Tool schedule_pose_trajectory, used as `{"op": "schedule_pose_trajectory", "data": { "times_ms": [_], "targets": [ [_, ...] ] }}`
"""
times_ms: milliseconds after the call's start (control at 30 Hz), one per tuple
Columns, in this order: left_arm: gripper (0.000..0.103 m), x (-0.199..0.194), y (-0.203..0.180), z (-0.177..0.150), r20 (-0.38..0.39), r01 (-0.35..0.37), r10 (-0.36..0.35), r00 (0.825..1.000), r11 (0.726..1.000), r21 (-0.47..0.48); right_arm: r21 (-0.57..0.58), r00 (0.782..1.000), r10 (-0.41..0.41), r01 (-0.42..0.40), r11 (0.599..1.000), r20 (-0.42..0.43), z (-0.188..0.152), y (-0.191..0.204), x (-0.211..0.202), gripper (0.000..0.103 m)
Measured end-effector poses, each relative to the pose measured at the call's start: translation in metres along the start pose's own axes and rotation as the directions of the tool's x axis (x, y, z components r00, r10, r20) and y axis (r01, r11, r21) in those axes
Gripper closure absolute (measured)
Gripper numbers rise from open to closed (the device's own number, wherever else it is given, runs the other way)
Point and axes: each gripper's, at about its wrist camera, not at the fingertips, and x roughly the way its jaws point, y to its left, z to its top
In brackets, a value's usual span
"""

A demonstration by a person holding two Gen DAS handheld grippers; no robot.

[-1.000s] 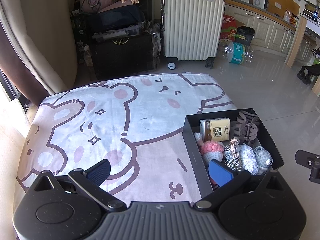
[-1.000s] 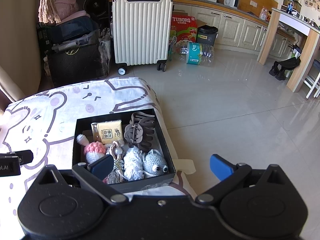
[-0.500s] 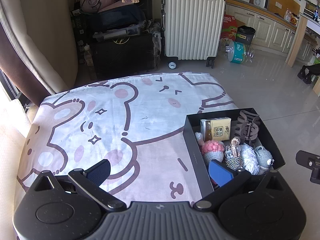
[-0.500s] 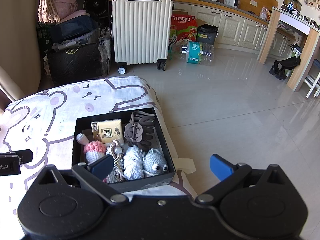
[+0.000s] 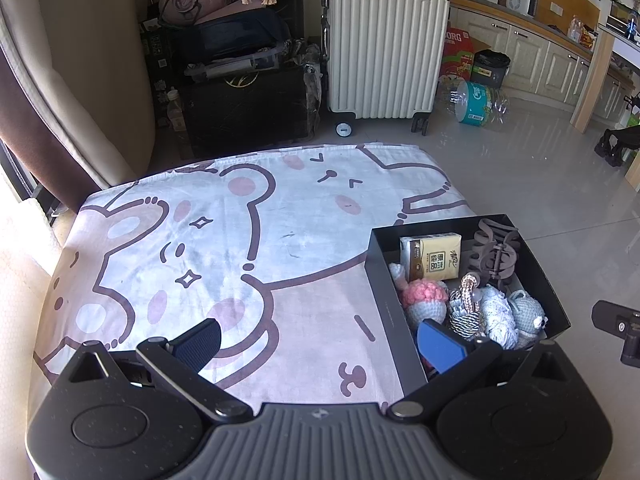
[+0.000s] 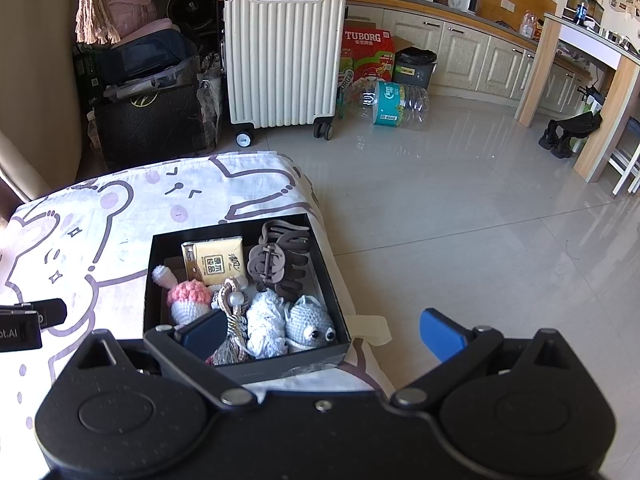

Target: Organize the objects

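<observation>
The shallow black cardboard box (image 6: 244,364) is sitting at the right-hand corner of the table draped in a white cloth printed with pink-cheeked cartoon bears (image 5: 224,248). Lying inside it are a yellow pocket tissue pack (image 6: 214,260) at the far side, a brown plastic claw hair clip (image 6: 280,262) just beside the pack, a pink-and-white crocheted toy (image 6: 186,302), a braided cord charm with a pearl bead (image 6: 232,300), a pale blue knitted bundle (image 6: 266,322) and a grey crocheted figure with googly eyes (image 6: 310,322) along the near wall.

The left gripper (image 5: 316,340) is hovering with its jaws spread wide and holding nothing; its right blue pad is overlapping the box's near left corner in the left wrist view. The right gripper (image 6: 320,332) is likewise standing released and empty, its left finger over the box contents, its right finger over the glossy tiled floor (image 6: 460,220).

A cream ribbed hard-shell suitcase (image 6: 282,52) is standing upright beyond the table.
</observation>
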Motion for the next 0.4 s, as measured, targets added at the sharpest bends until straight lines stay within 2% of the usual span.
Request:
{"op": "schedule_pose_trajectory", "data": {
  "times_ms": [400],
  "targets": [
    [0.0, 0.0024, -0.0001, -0.0029, -0.008, 0.004, -0.004, 1.0, 1.0, 0.0, 0.003, 1.0, 0.001, -0.001, 1.0, -0.003, 0.0004, -0.001, 0.0004, 0.0]
  ]
}}
